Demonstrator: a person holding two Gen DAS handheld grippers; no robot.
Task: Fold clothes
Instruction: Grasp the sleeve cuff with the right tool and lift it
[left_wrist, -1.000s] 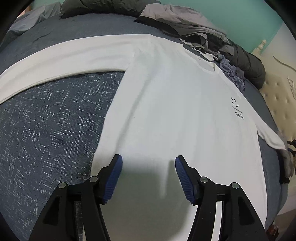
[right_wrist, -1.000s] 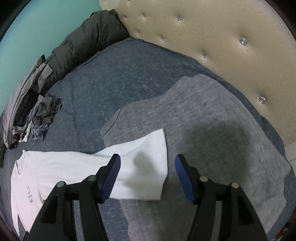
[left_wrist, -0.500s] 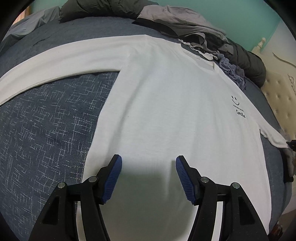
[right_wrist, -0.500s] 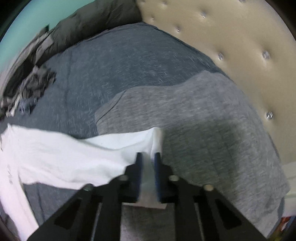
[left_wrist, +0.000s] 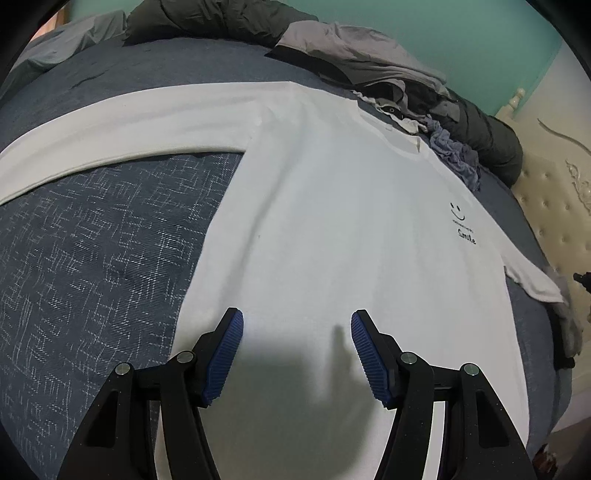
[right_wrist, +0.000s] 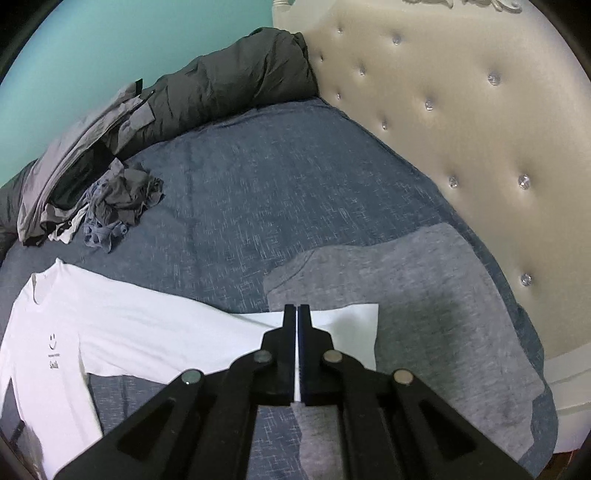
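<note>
Since a second ago, right tool (right_wrist: 297, 314) clamped sleeve cuff (right_wrist: 347, 328), lower centre; left tool (left_wrist: 295, 332) open above shirt (left_wrist: 332, 221). Folding barely begun.

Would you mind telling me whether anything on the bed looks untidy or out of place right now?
Yes. A crumpled heap of clothes lies unfolded by the dark duvet near the teal wall. The white shirt is spread flat, but the cuff of its sleeve overlaps a grey garment, pinched there by the right gripper.
</note>
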